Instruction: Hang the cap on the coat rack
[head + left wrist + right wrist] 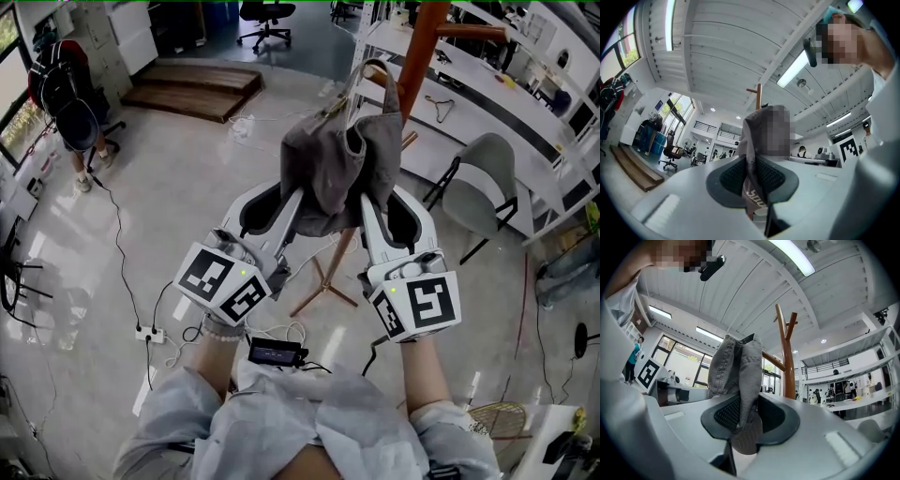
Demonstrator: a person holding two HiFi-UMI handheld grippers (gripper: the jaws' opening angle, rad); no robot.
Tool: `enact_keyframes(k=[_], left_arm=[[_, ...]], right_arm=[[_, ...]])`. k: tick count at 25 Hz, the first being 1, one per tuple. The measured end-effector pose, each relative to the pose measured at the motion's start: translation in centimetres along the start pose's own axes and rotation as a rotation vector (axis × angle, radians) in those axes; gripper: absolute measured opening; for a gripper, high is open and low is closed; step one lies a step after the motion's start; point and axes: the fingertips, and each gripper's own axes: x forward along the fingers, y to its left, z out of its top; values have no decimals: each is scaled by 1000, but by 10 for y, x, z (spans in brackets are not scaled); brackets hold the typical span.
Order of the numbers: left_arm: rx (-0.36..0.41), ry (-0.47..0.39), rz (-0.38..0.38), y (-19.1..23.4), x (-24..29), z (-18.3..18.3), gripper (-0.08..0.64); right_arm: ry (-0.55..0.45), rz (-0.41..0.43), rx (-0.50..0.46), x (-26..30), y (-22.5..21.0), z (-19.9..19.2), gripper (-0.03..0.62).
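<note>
Open-plan lab or office: white workbenches (487,89), office chair (265,19), floor cables (117,248).

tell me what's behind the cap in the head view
The coat rack stands behind the cap: its pole shows above, its feet below. The cap covers the stretch of pole between.

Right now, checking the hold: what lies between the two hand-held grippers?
The grey cap, held by the left hand-held gripper and right hand-held gripper, in head view.
</note>
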Motion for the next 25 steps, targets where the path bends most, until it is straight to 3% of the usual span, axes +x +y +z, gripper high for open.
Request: enact_keyframes(k=[25], left_arm=[[-56,48,-42,24,38,-23,54]], right_arm=[[80,-78,47,27,-29,-29,98]])
